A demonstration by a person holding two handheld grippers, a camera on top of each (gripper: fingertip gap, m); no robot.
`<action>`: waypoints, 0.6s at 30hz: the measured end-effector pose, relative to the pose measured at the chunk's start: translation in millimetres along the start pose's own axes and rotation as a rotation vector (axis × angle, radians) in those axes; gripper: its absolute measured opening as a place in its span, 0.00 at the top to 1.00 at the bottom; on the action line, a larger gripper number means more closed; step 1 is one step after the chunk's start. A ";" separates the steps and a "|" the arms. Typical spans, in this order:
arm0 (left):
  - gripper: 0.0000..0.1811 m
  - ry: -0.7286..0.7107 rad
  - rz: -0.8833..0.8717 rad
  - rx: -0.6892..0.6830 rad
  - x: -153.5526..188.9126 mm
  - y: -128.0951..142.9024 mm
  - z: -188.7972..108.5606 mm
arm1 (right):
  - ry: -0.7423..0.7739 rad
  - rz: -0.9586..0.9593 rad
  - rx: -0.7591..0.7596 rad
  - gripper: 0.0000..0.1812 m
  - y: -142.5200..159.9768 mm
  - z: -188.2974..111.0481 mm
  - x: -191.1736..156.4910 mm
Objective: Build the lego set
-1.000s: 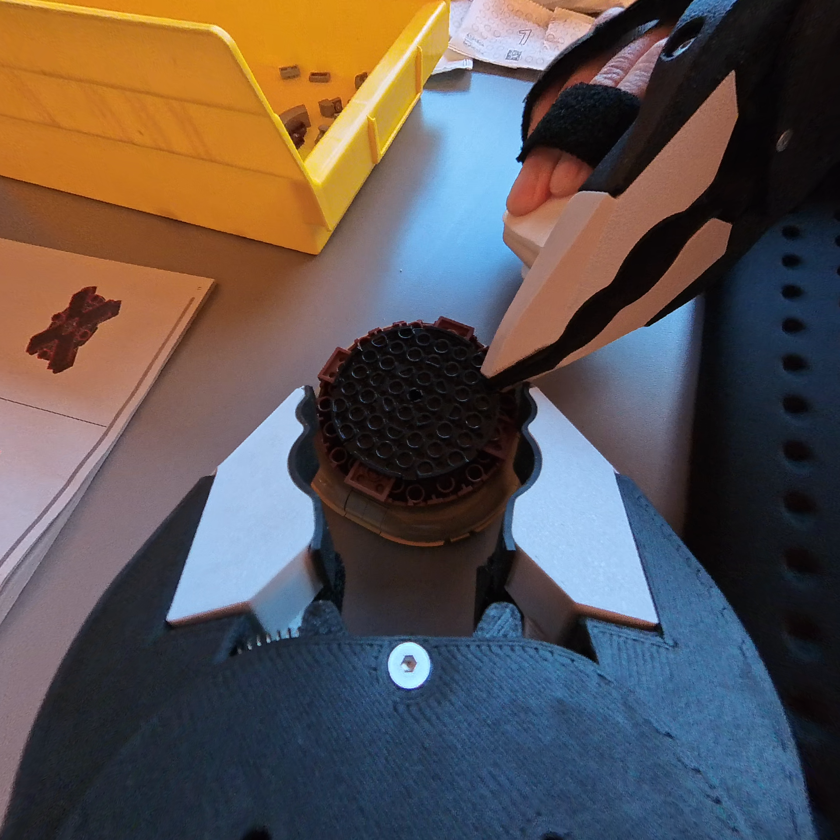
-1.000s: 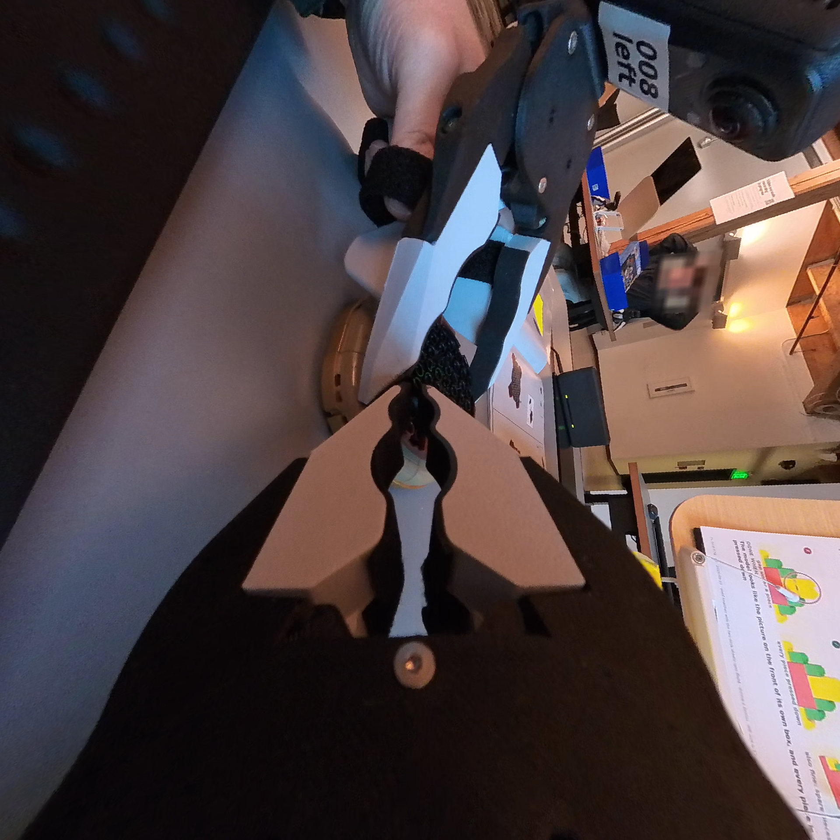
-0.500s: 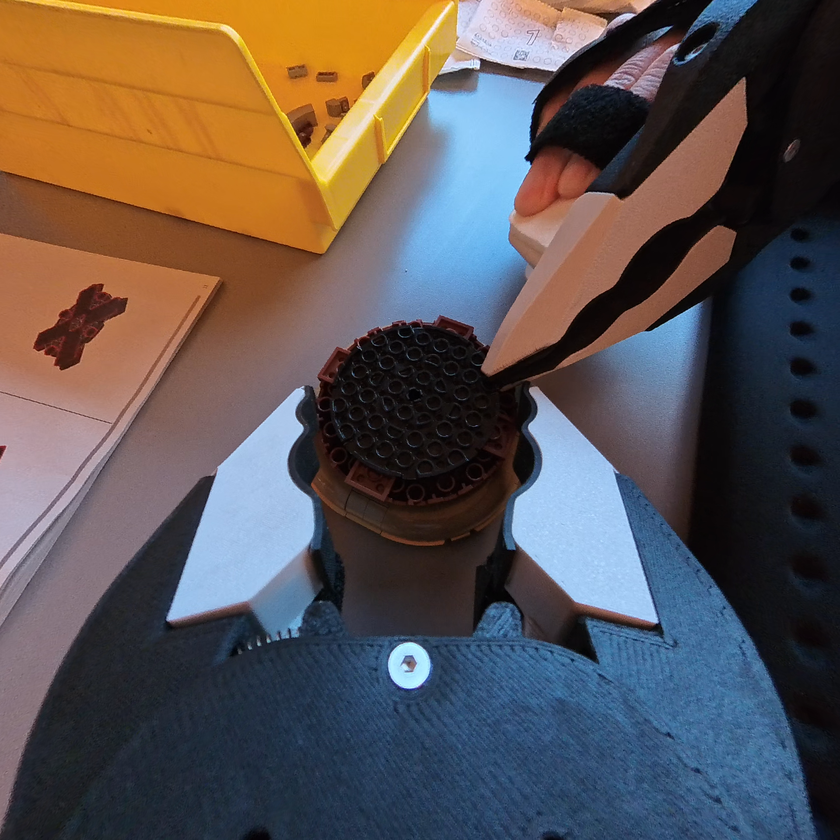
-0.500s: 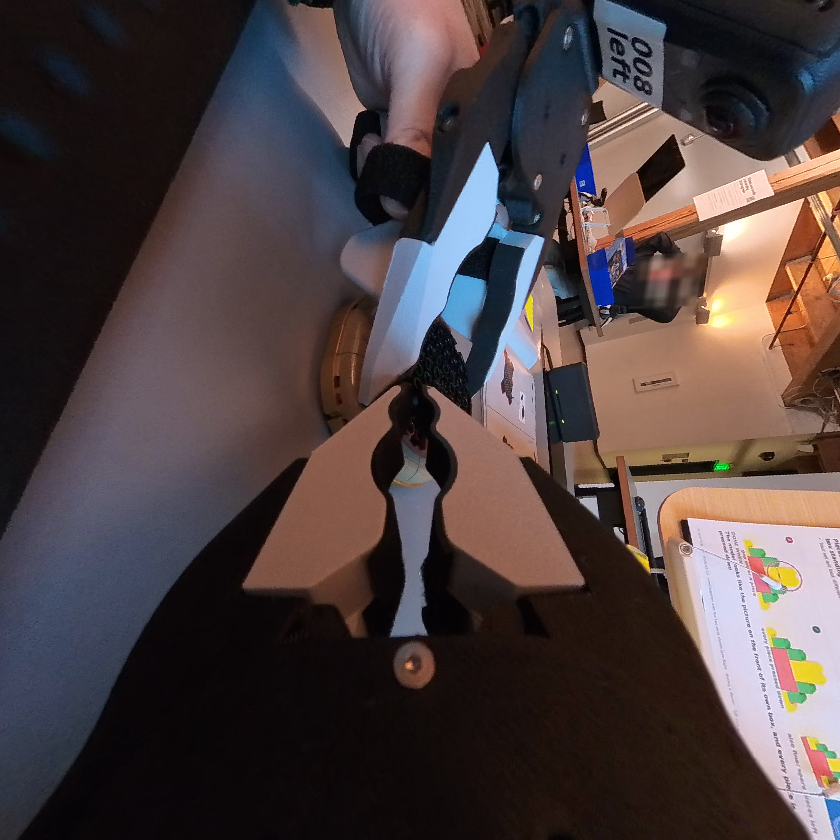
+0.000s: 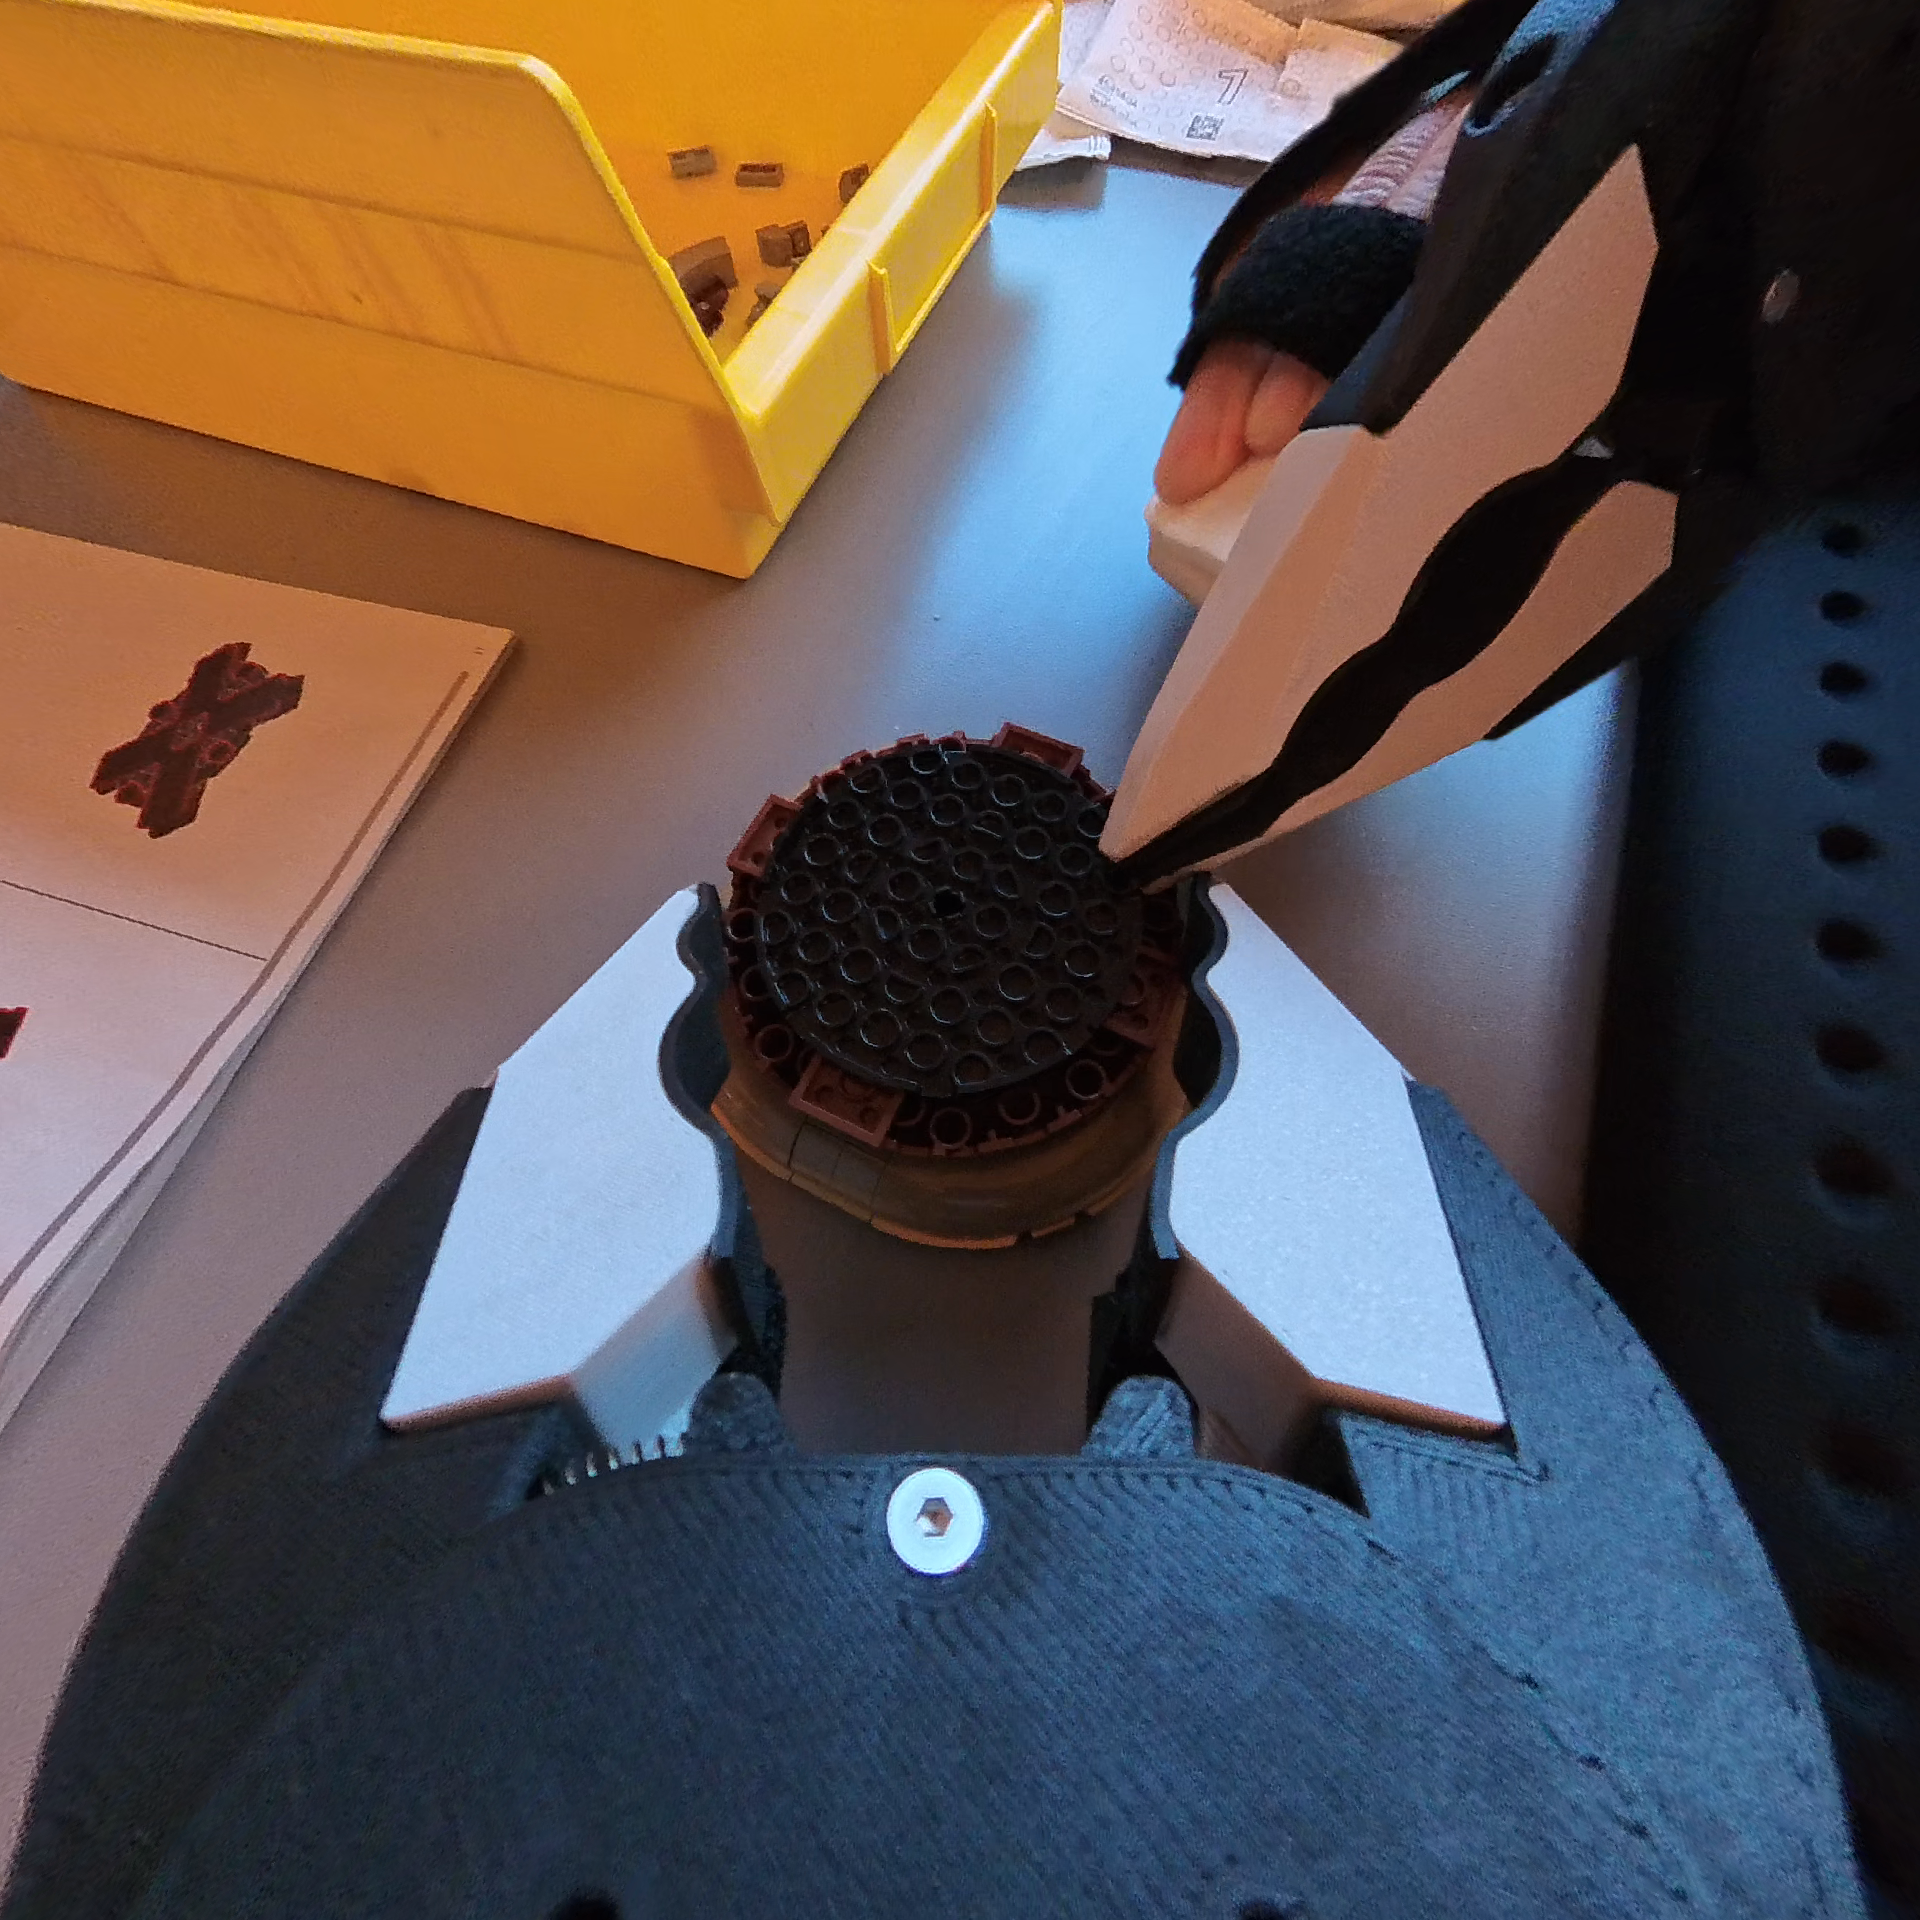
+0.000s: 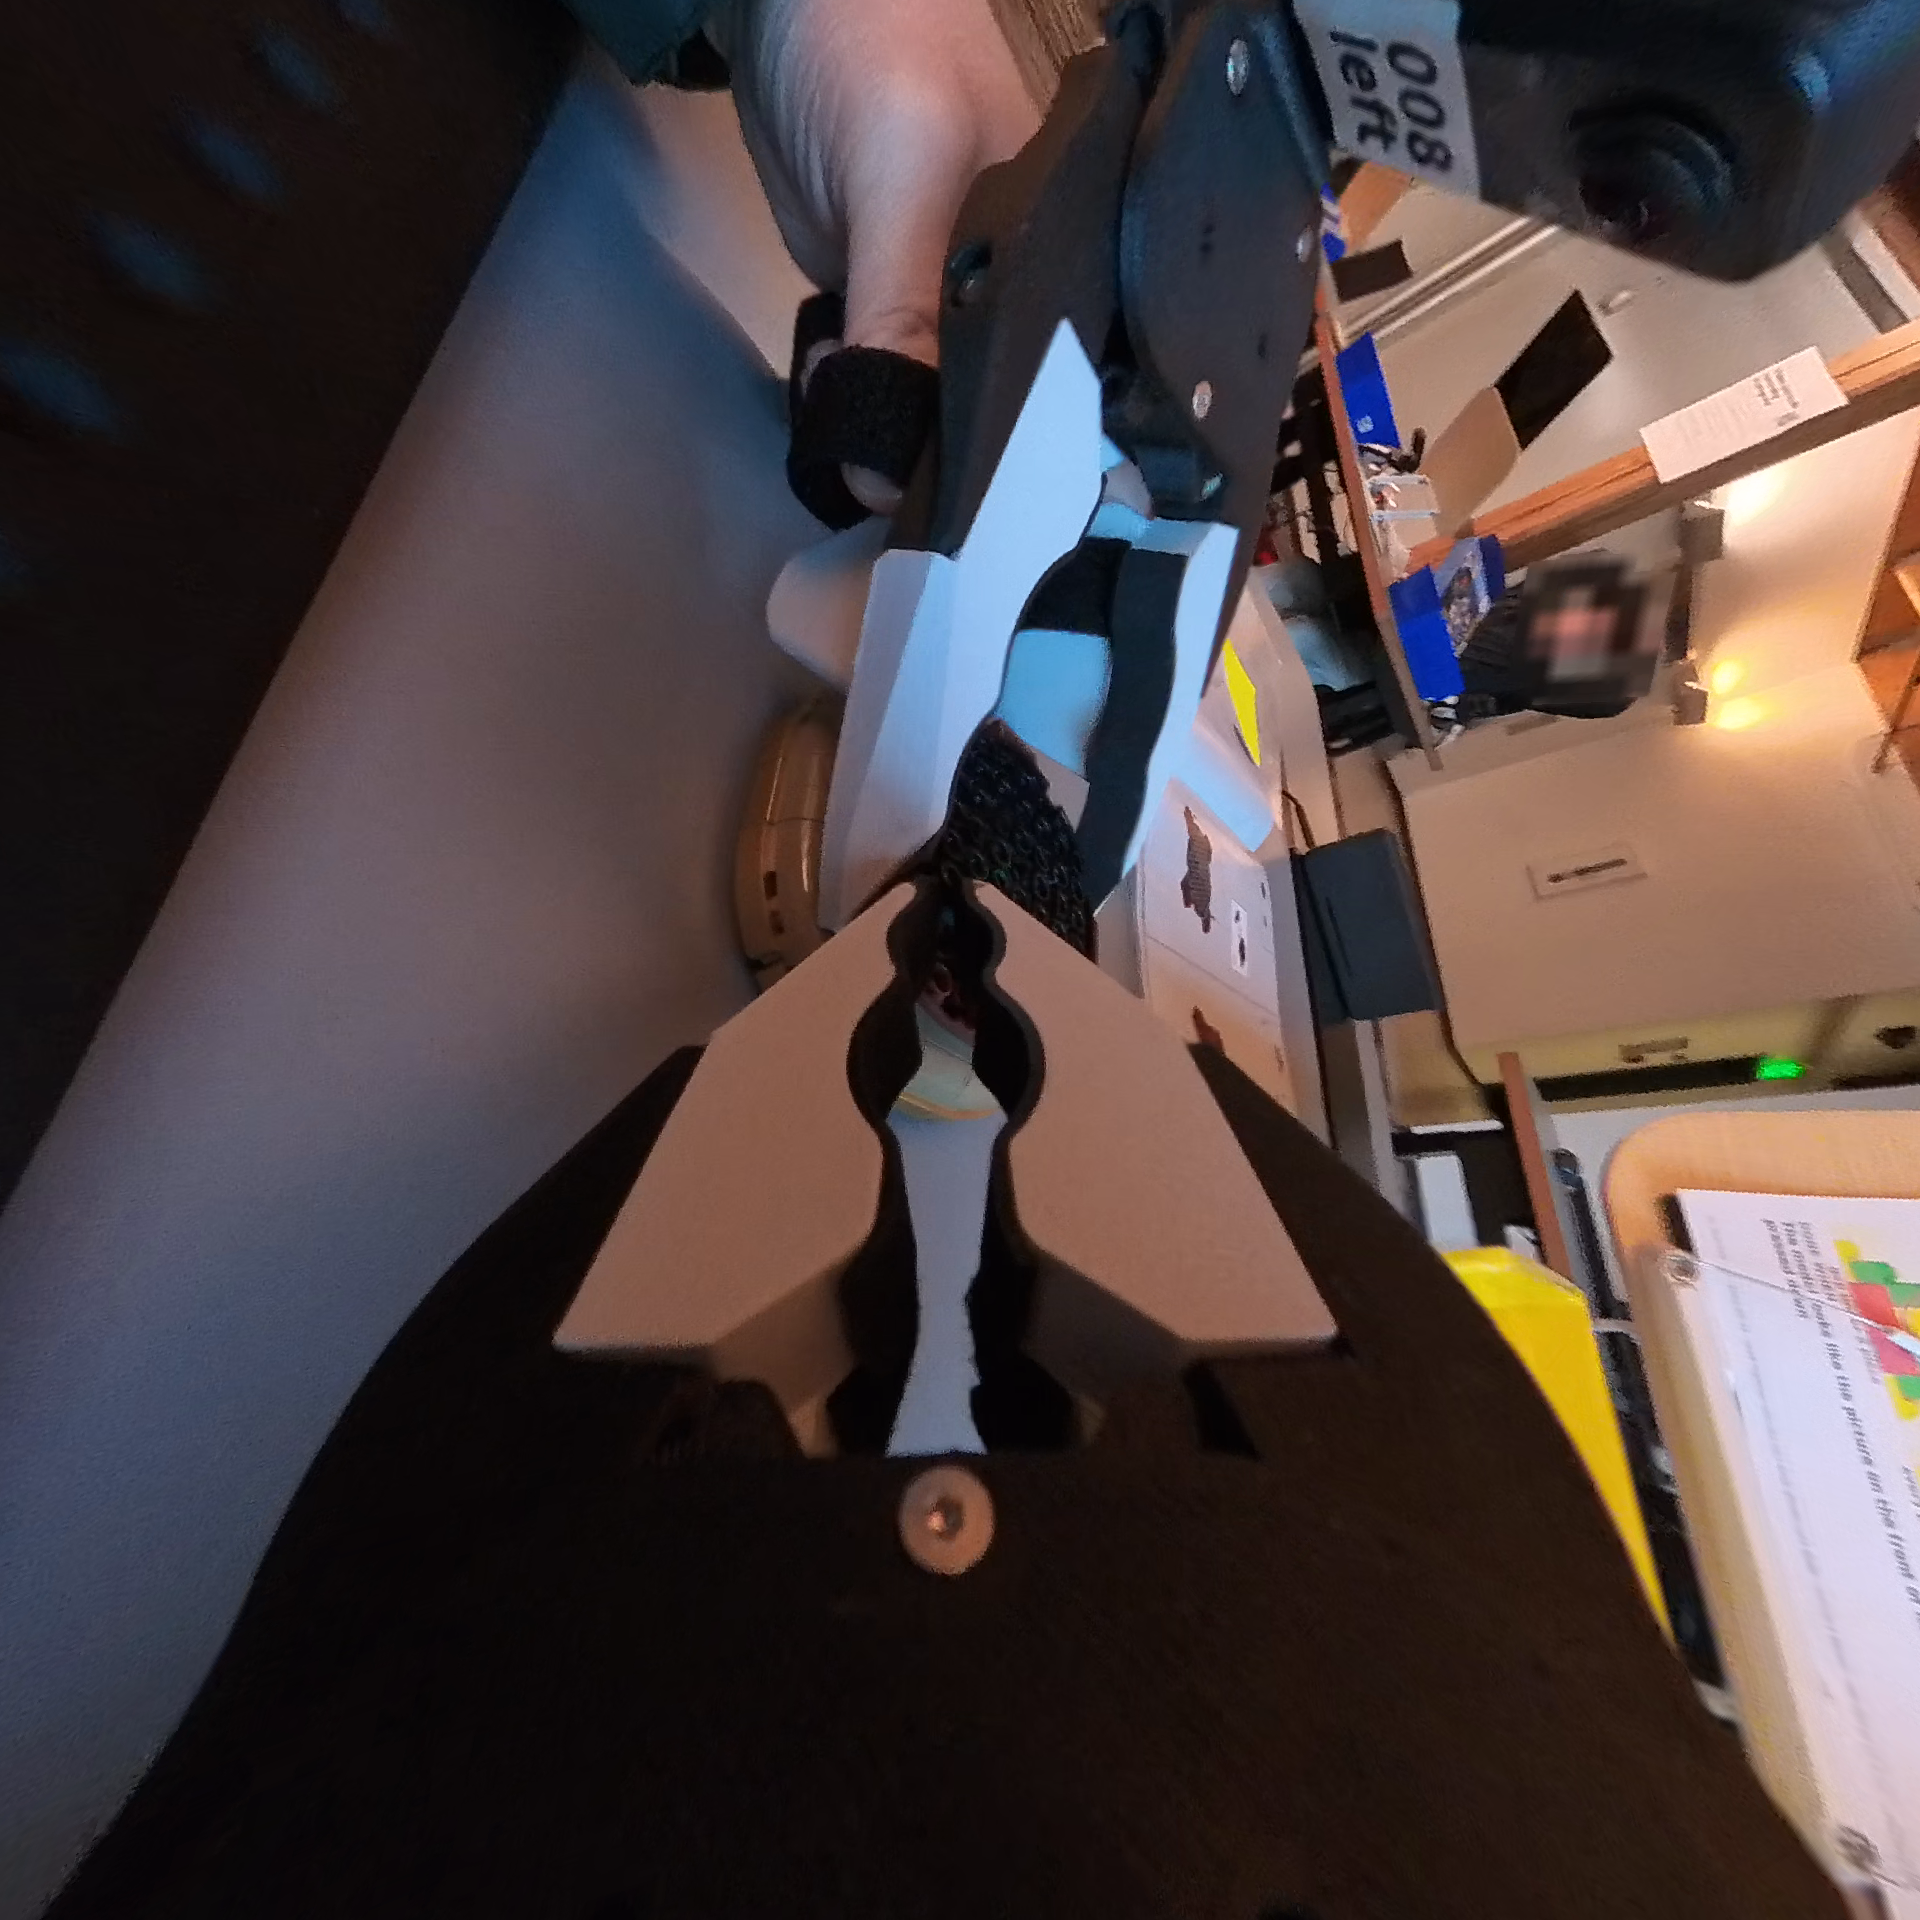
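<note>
Landmark: round lego build (image 5: pixel 940 940), on the table (image 5: pixel 644 748). Left tool (image 5: pixel 945 925) brackets it on both sides. Right tool (image 5: pixel 1138 862) touches its far-right rim. Bin (image 5: pixel 499 343) behind it to the left, loose pieces (image 5: pixel 738 260) inside. Instruction booklet (image 5: pixel 177 831) left of it.

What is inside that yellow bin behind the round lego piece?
A few small dark lego bricks lie loose on the floor of the yellow bin. Its tall near wall covers most of the inside, so anything more there stays unseen.
</note>
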State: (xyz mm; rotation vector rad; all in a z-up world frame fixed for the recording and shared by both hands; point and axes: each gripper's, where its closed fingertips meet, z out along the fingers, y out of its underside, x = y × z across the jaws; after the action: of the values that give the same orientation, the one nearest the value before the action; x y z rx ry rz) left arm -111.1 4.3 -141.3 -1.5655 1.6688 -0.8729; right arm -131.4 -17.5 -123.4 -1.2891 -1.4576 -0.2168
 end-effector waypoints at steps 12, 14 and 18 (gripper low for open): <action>0.51 0.003 0.039 0.011 3.0 -0.1 -4.3 | -0.034 -0.084 0.064 0.99 -4.6 -0.4 -3.7; 0.53 -0.002 0.055 0.022 3.4 -0.7 -6.3 | -0.036 -0.089 0.070 0.99 -5.7 -0.7 -4.3; 0.52 0.019 0.045 0.035 4.2 -0.7 -10.3 | -0.031 -0.091 0.063 1.00 -2.7 -1.5 -2.7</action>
State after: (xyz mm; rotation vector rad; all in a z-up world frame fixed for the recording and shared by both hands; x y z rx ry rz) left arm -119.6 0.3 -135.2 -1.4952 1.6864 -0.8914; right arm -133.2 -21.1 -123.6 -1.1812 -1.5393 -0.2106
